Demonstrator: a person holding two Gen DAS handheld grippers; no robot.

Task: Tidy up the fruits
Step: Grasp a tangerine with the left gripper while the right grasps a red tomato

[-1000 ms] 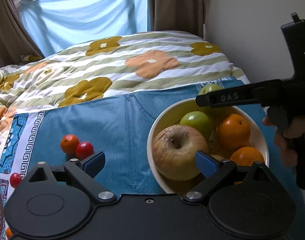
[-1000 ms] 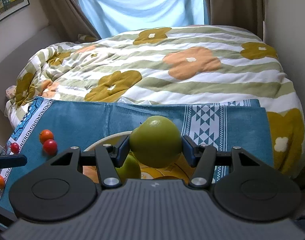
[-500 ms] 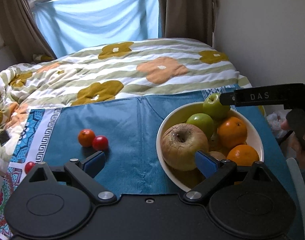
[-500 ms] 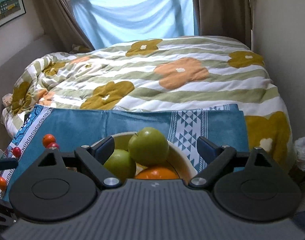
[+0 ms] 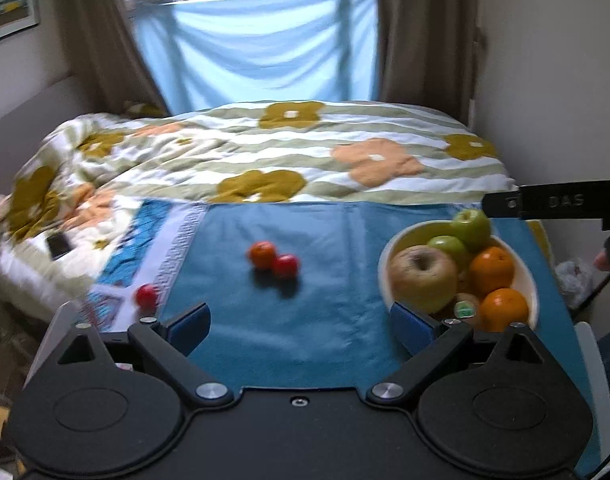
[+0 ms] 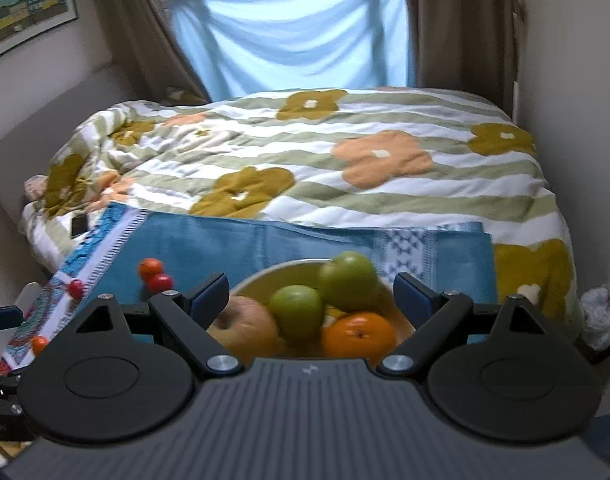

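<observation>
Item 1, room: a bedroom was recorded, with a window hung with a blue sheet between brown curtains, and a framed picture on the left wall.

Item 2, bed: a quilt printed with ochre and orange flowers was spread over it, rumpled at the left. A dark phone-like object was noted on the quilt's left edge.

Item 3, surface: a blue cloth with a patterned white border was laid flat, presumably to give the fruit a level, non-rolling base.

Item 4, bowl: placed at the cloth's right side, it was filled with 1 large yellowish apple, 2 green apples, the upper green apple resting at the far rim, and 2 oranges. The fruit was judged to be gathered here as the collecting point.

Item 5, left gripper: held low over the cloth, jaws spread wide and grasping nothing.

Item 6, right gripper: poised just above the bowl, jaws released and empty.

Item 7, loose fruit: 2 small tomatoes, touching, were left mid-cloth; a third tomato lay on the border, and another was seen nearer the cloth's edge. These were judged still to be collected.
</observation>
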